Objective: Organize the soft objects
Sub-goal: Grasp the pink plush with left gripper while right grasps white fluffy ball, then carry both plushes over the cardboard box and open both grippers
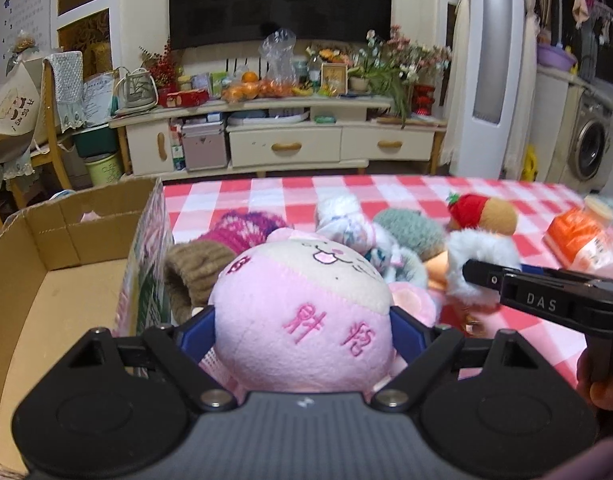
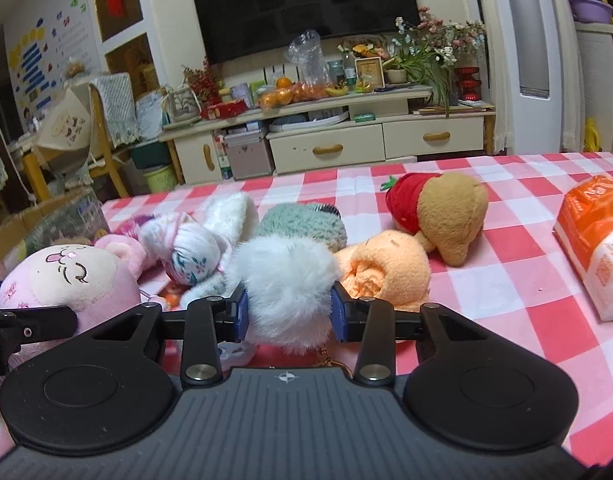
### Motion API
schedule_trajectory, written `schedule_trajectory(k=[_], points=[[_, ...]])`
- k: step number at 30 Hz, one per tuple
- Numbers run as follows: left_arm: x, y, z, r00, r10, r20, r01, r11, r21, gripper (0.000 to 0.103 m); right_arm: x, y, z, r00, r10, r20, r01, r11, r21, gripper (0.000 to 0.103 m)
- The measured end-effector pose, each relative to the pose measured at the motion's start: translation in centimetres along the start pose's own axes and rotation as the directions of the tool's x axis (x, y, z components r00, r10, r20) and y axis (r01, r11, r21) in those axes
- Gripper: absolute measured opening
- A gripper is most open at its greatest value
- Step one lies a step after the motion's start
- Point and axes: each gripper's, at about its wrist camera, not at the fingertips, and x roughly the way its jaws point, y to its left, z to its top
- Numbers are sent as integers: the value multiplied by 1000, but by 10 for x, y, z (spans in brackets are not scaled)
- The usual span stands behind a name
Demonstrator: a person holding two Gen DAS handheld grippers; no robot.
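My left gripper point(image 1: 302, 320) is shut on a round pink plush point(image 1: 302, 312) with a cream face and embroidered characters; its blue pads press both sides. The same pink plush point(image 2: 62, 280) shows at the left of the right wrist view. My right gripper point(image 2: 289, 312) is shut on a white fluffy pompom point(image 2: 286, 284), which lies on the checked tablecloth point(image 2: 486, 280). Around it lie an orange plush point(image 2: 390, 268), a brown bear with a red strawberry hat point(image 2: 442, 208), a grey-green plush point(image 2: 302, 222) and a white floral bunny point(image 2: 194, 252). An open cardboard box point(image 1: 50, 272) stands to the left.
A brown knitted item point(image 1: 194, 272) and a magenta knitted hat point(image 1: 242, 228) lie beside the box. An orange and white tissue pack point(image 2: 598, 240) sits at the table's right. Beyond the table's far edge stand a TV cabinet point(image 1: 282, 144), chairs and a tall white fan point(image 1: 494, 68).
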Motion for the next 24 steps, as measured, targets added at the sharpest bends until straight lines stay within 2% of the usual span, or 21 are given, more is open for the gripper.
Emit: schedule_trajectory(k=[5,11,19,24], points=[[-17,8,6,998,-45,50,46,999,-19,88,-20,-1,9,999,41,33,-43,997,70,48],[-32,26,12,993,-64,104,70,996,-57,88,-36,10,18,993,106,58,-113,984,136,48],[-47,70,15,987,3,161,21,988,-150,88,-43,40,34,971,221,90,-234,956,178,49],[-50,99,12,984,70,161,-34,975,-219,88,-40,67,43,942,323,92,-335,924,183,49]])
